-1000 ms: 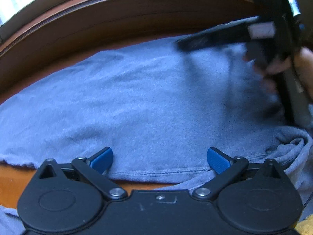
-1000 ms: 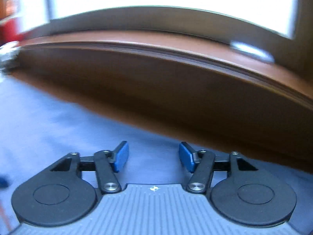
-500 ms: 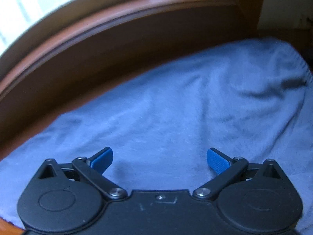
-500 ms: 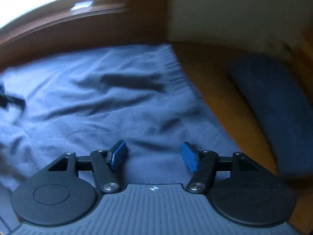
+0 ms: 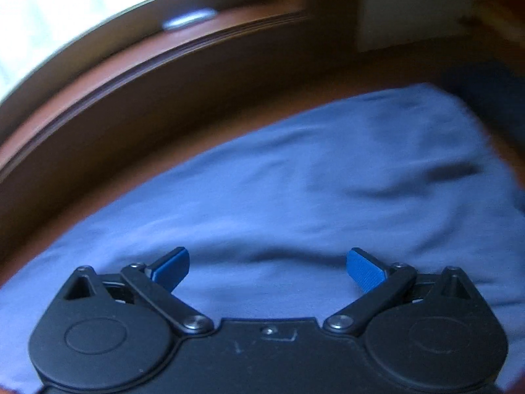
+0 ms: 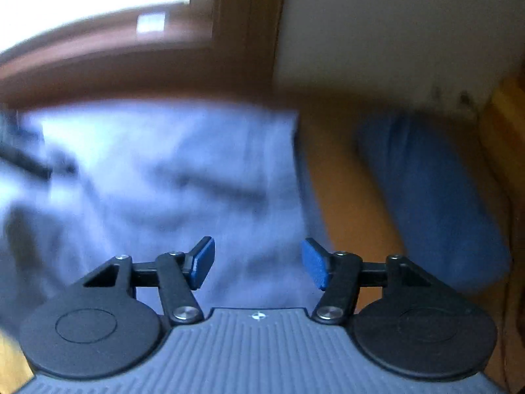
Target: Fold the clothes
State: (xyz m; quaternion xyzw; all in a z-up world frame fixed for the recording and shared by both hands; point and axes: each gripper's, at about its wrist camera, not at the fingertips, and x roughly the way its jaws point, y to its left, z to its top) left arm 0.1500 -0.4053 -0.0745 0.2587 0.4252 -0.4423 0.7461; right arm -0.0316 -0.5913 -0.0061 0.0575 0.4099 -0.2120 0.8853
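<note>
Blue-grey knit cloth, the garment (image 5: 311,197), lies spread across the middle and lower part of the left wrist view on an orange-brown wooden surface (image 6: 344,203), with soft ridges running through its right half. The left gripper (image 5: 267,271) hangs over its near part with its fingers spread wide and nothing between them. In the right wrist view the right gripper (image 6: 257,262) is likewise parted and empty, poised over the garment's right-hand edge, which runs down the centre of the frame.

Both views are smeared, so I cannot tell how many layers lie there or whether a fold is already made. The risk I see is a pinch on those ridges catching only the top layer, so the cloth drags and bunches instead of turning over cleanly. A darker blue roll (image 6: 433,197) sits just right of the edge; a wide sweep could knock it.
</note>
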